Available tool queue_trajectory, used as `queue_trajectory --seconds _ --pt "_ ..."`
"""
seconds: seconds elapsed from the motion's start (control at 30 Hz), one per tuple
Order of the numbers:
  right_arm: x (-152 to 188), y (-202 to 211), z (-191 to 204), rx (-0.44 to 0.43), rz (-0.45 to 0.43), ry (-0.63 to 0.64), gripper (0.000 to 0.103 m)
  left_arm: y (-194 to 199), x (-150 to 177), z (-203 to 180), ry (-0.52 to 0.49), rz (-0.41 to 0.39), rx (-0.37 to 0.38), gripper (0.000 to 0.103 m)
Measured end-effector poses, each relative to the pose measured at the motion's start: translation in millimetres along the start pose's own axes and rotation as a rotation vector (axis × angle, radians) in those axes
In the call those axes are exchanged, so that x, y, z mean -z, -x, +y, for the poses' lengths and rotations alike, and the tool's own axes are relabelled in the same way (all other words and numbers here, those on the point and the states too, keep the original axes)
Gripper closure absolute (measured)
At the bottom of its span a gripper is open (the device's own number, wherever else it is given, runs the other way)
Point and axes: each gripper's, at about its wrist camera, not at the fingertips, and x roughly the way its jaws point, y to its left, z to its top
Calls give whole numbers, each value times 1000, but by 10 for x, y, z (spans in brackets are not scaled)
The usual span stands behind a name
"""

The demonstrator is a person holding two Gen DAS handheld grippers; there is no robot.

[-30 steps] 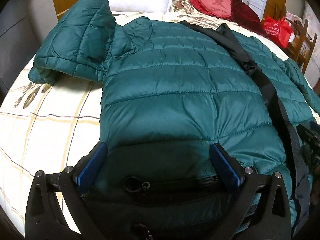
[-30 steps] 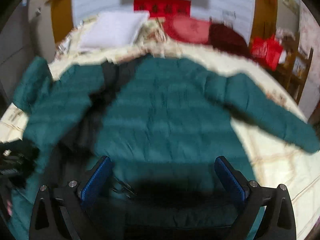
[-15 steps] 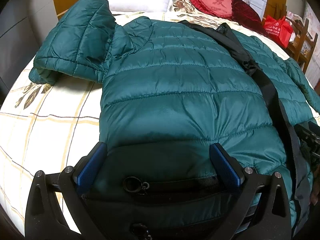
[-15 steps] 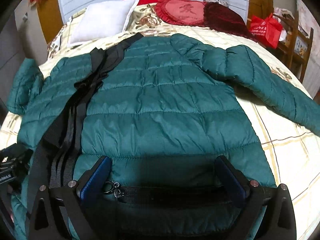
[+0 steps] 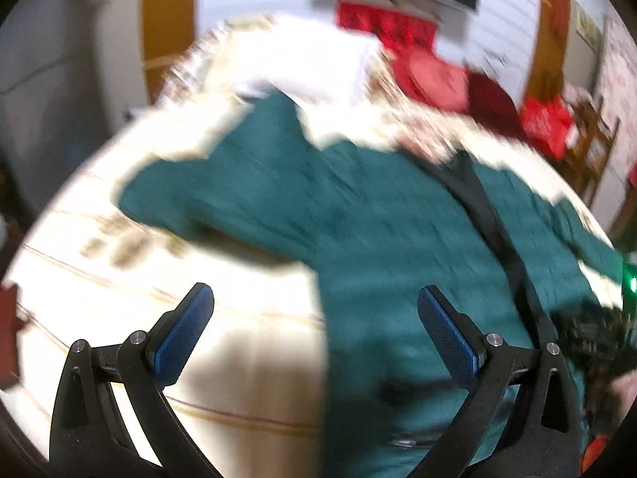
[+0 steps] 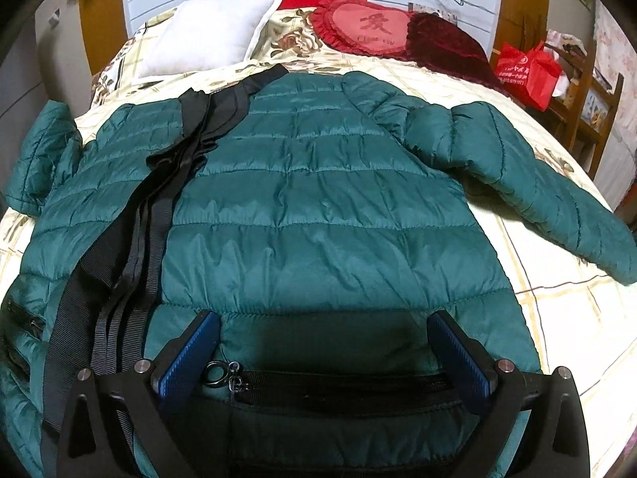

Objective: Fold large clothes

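A dark green quilted puffer jacket (image 6: 318,207) lies spread flat on the bed, its right sleeve (image 6: 529,183) stretched out sideways. A black strap (image 6: 131,247) runs down the jacket's left side. My right gripper (image 6: 323,326) is open above the hem, just behind a black zipped pocket with a ring pull (image 6: 217,372). The left wrist view is blurred: the jacket (image 5: 358,231) fills its middle and right. My left gripper (image 5: 314,298) is open, one finger over bare bedspread and the other over the jacket's lower left edge. Nothing is held.
The bed (image 6: 557,318) has a cream checked cover. A white pillow (image 6: 211,36) and red cushions (image 6: 370,28) lie at the head. A red bag (image 6: 525,71) and wooden furniture stand at the right. A grey wall runs along the left.
My left gripper has swung left and up off the jacket hem, so bare bedspread now shows beneath it. The right gripper has moved only slightly, and its view has sharpened.
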Motion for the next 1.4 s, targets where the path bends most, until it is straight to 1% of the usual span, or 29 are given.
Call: queue_trajectory --seconds 0.1,0.17,0.2,0.23,0.27,0.37,0.43,0.47,0.57,0.63,0.73,0.8,0.83,0.87,0.93,0.97,1.0,1.03,1.1,1.13,1.17,1.23,1.33,1.4 --pt "1 16 23 19 -8 11 0 16 -246 584 62 -1 -70 0" --pt "0 21 39 27 -14 17 0 -93 -404 1097 155 20 -115 0" --pt "-1 23 39 27 -15 18 0 -152 -444 1272 185 27 -129 0" --pt "-7 19 37 24 -14 16 0 -272 -518 1521 221 46 -147 1" --pt "-10 15 25 16 -14 11 0 -376 -556 1675 242 68 -157 0" --pt "-20 3 -5 -4 -13 -2 0 -757 -664 2034 269 132 -200 1" --pt "-23 -2 -19 -15 -14 -11 0 -1027 -693 2191 290 166 -214 1" --pt "-22 0 -22 -21 -17 -12 0 -1097 -683 2229 304 171 -217 1" --pt "-28 -1 -27 -34 -23 -17 0 -1327 -676 2328 338 162 -183 1" --pt "-34 -10 -19 -34 -24 -14 0 -1501 -698 2309 321 174 -164 1" --pt "-41 -22 -12 -41 -23 -13 0 -1752 -728 2284 286 210 -155 1" --pt "-46 -22 -9 -43 -24 -10 0 -1926 -690 2327 318 255 -104 0" --pt "-46 -22 -11 -45 -25 -11 0 -1917 -689 2314 309 220 -105 0" --pt "-47 -23 -16 -48 -26 -13 0 -1929 -679 2305 311 218 -79 0" --pt "-47 -22 -19 -51 -28 -16 0 -1940 -675 2285 300 192 -64 2" --pt "-48 -21 -20 -53 -29 -16 0 -1935 -676 2280 303 178 -51 6" --pt "-50 -23 -19 -54 -28 -16 0 -1920 -675 2285 309 162 -43 27" --pt "-51 -23 -19 -55 -29 -17 0 -1904 -669 2331 341 148 -29 54" --pt "-53 -23 -19 -56 -29 -18 0 -1904 -660 2413 409 140 11 80" --pt "-52 -22 -22 -57 -29 -18 0 -1857 -659 2431 416 117 7 84" --pt "-52 -21 -20 -57 -30 -18 0 -1815 -675 2416 402 99 -4 87" --pt "-55 -24 -21 -56 -29 -17 0 -1687 -698 2377 364 58 -30 88" --pt "-57 -25 -22 -57 -29 -18 0 -1429 -696 2413 356 -12 -55 90" --pt "-59 -28 -22 -57 -29 -18 0 -1284 -669 2487 364 -35 -80 90"
